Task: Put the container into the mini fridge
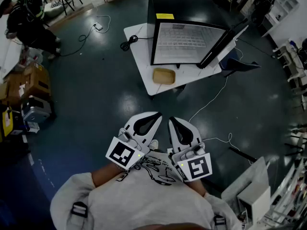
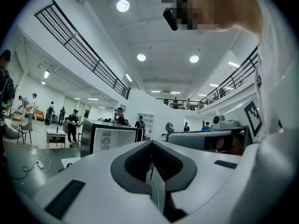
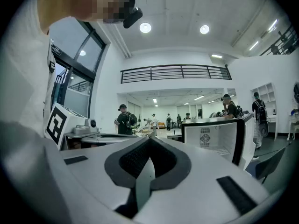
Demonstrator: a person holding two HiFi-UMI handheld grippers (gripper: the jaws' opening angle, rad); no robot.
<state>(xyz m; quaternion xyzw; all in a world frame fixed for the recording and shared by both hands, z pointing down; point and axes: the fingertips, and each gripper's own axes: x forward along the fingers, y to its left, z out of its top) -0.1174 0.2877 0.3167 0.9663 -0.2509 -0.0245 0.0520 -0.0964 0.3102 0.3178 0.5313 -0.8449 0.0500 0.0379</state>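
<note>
The black mini fridge [image 1: 187,40] stands on a low white table [image 1: 139,56], its door [image 1: 223,44] swung open to the right and its white inside showing. A tan container [image 1: 163,75] lies on the table just in front of the fridge. My left gripper [image 1: 156,114] and right gripper [image 1: 171,120] are held side by side close to my chest, well short of the table, both shut and empty. The fridge shows ahead in the left gripper view [image 2: 100,136] and in the right gripper view [image 3: 215,136]. The jaws of the left gripper [image 2: 151,142] and the right gripper [image 3: 150,141] meet with nothing between them.
Cables [image 1: 211,102] trail over the dark floor between me and the table. Boxes and gear [image 1: 29,95] stand at the left, a white stand [image 1: 254,190] at the lower right. A person [image 1: 29,20] crouches at the far left; several more people stand in the hall beyond.
</note>
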